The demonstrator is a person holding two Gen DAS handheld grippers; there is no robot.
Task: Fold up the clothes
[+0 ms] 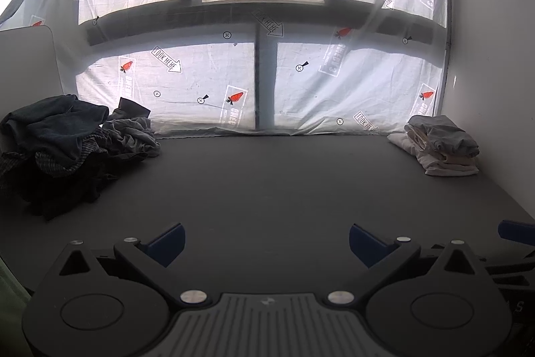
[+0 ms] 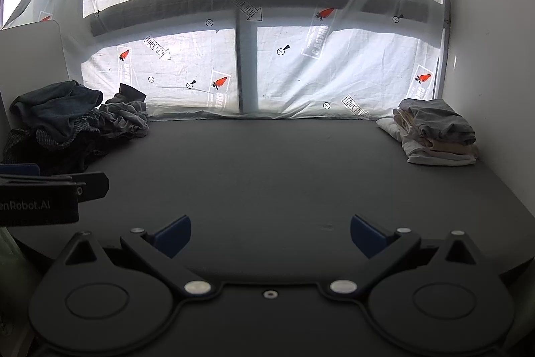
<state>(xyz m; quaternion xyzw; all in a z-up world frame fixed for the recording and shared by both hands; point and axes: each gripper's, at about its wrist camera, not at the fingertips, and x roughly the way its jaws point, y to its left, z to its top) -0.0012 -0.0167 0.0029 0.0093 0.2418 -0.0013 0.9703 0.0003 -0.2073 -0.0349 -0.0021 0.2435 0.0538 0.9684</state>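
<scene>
While both grippers are held low over the near edge of the dark table (image 1: 267, 183), the clothes are seen at its two far corners. A heap of unfolded dark clothes (image 1: 67, 149) is piled at the far left corner, crumpled, with no clear long axis; its mass is spread from the left wall toward the table's middle, and one dark corner of cloth is stuck upward beside the curtain. A stack of folded clothes (image 1: 441, 144) is set at the far right corner, just beside the white wall, with a grey piece on top of pale ones; its long side is laid roughly along the table's back edge.

The left gripper (image 1: 265, 245) is pointed forward and somewhat downward across the bare tabletop, its blue-tipped fingers (image 1: 167, 243) spread wide with nothing between them. The right gripper (image 2: 271, 236) is held the same way, jaws wide apart and empty. Both piles are well apart from either gripper, far ahead and off to the sides. A printed white curtain (image 1: 207, 79) is hung behind the table.
</scene>
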